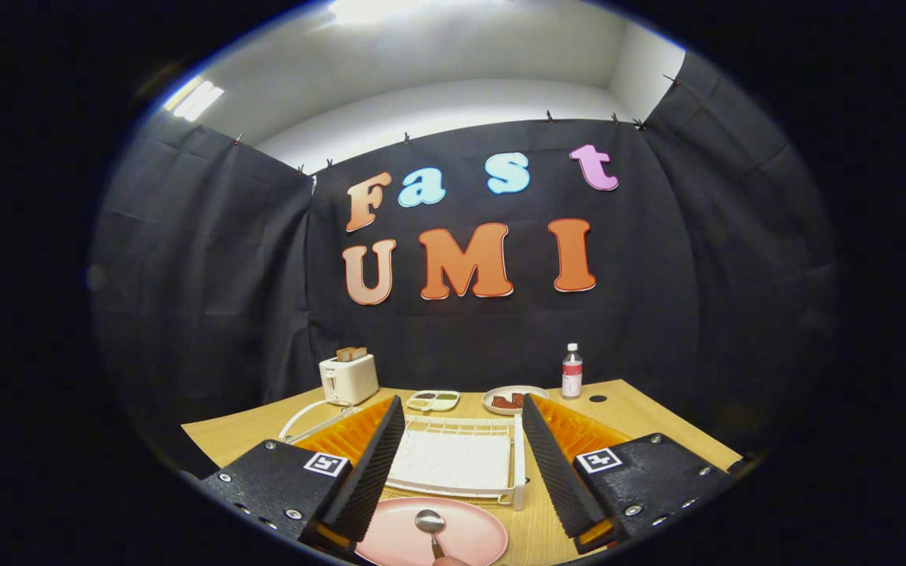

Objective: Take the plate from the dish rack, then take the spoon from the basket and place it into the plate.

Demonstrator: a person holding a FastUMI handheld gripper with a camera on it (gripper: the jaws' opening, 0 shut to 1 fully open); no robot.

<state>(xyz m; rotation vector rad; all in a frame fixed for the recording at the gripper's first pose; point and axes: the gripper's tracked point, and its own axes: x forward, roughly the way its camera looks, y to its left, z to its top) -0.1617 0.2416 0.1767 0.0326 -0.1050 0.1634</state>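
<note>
The gripper (461,464) stands with its jaws spread wide and nothing between them; the two black ribbed fingers (370,472) frame the scene ahead without touching anything. Below and between them, close in, lies the pink plate (469,538) flat on the wooden table (642,409), and the spoon (430,525) already rests in it, bowl up and pointing away, handle running back toward the holder. A small rounded shape at the handle's near end may be a fingertip, but it is too little to tell.

Just beyond the plate, between the fingers, sits the white dish rack (461,460), its slots bare. Judged from this, both halves of the task look done: plate out of the rack, spoon in the plate. The step in hand appears to be the release and withdrawal.

To do that well, the holder keeps the jaws parted and lifts straight up and back, so neither finger clips the spoon handle or nudges the plate rim. A sideways sweep would risk tipping the spoon out or sliding the plate against the rack's front edge. The spoon sits fairly central, so it should stay put if left alone.

Farther out, to the left beyond the rack, a white toaster (348,379) holds bread slices. Behind the rack lie a small divided tray (433,401) and a shallow dish (513,399) with something dark in it, and a water bottle (572,371) stands upright beside that dish.
</note>
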